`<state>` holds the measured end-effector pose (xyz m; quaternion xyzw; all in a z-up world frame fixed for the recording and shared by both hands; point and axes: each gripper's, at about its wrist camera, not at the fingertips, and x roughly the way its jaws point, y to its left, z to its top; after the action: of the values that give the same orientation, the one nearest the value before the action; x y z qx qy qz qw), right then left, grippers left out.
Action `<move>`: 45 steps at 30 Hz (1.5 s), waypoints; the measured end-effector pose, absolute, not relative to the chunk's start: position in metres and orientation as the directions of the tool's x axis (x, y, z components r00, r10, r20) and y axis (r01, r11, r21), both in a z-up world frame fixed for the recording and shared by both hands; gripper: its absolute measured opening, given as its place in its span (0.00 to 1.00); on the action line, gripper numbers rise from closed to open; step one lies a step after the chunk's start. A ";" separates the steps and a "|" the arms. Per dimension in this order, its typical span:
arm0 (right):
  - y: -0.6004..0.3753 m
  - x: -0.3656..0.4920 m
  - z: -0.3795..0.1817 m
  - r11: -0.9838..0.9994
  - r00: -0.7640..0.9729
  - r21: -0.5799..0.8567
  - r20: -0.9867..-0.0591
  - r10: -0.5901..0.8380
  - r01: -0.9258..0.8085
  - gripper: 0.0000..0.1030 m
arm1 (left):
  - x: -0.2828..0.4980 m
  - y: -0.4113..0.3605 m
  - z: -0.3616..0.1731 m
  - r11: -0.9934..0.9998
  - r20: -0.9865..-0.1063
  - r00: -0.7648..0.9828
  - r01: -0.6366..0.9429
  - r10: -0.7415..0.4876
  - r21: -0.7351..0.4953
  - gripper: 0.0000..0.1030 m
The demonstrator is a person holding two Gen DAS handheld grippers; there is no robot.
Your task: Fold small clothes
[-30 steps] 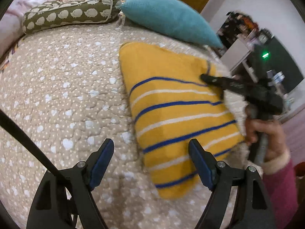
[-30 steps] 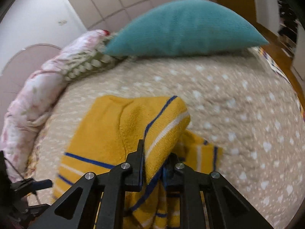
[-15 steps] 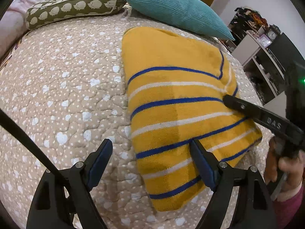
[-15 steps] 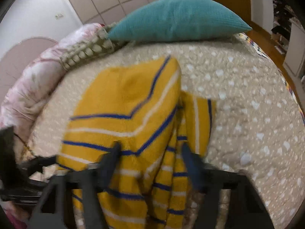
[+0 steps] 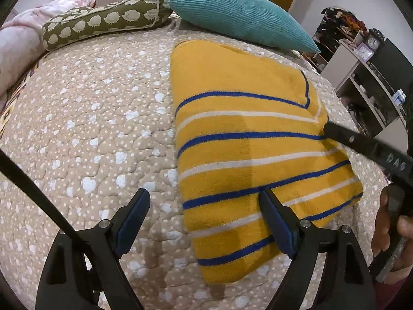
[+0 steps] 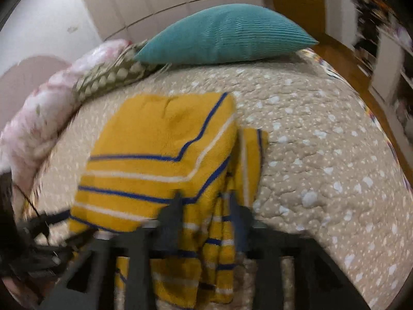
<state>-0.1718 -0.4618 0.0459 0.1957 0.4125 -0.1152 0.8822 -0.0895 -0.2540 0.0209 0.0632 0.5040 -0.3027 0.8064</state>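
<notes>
Left tool [image 5: 204, 218] gapes wide and empty over the near edge of the striped garment [image 5: 247, 139] — folded once, flat on the bed [image 5: 98, 118]. Right tool [image 6: 206, 206], blurred, appears partly open, gripping nothing. Probably another fold remains; a teal cushion [image 5: 240, 18] lies beyond.

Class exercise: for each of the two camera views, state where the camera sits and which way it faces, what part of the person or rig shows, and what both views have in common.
Left wrist: sits on the left gripper, looks forward across the bed at the yellow striped garment; its open blue-padded fingers show, plus the right gripper and the person's hand at right.
Right wrist: sits on the right gripper, faces the pillows over the garment; its blurred open fingers show.
Shared: garment, teal pillow, patterned bolster, quilt.
</notes>
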 end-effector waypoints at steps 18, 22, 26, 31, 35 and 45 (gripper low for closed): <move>-0.495 -0.167 0.021 0.842 0.611 0.263 -0.786 -0.096 0.471 0.01 | -0.085 -0.254 0.017 0.813 -0.846 0.303 0.535 -0.438 -0.229 0.85; -0.492 -0.181 0.034 0.846 0.680 0.325 -0.731 -0.058 0.422 0.06 | -0.084 -0.255 0.016 0.815 -0.848 0.307 0.535 -0.432 -0.222 0.87; -0.479 -0.186 0.048 0.845 0.711 0.378 -0.703 -0.004 0.378 0.59 | -0.084 -0.255 0.016 0.816 -0.847 0.307 0.533 -0.433 -0.224 0.87; -0.446 -0.170 0.042 0.902 0.660 0.310 -0.750 0.038 0.300 0.53 | -0.083 -0.253 0.015 0.817 -0.848 0.306 0.530 -0.433 -0.226 0.88; -0.441 -0.173 0.032 0.913 0.662 0.276 -0.750 0.009 0.301 0.18 | -0.083 -0.252 0.014 0.814 -0.848 0.297 0.531 -0.439 -0.235 0.88; -0.453 -0.181 0.029 0.905 0.674 0.288 -0.739 0.002 0.314 0.18 | -0.064 -0.232 0.027 0.793 -0.797 0.274 0.483 -0.539 -0.371 0.88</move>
<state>-0.1810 -0.4527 0.0291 0.1999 0.3942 -0.0874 0.8927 -0.0638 -0.2318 0.0272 -0.0276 0.5106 -0.3202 0.7975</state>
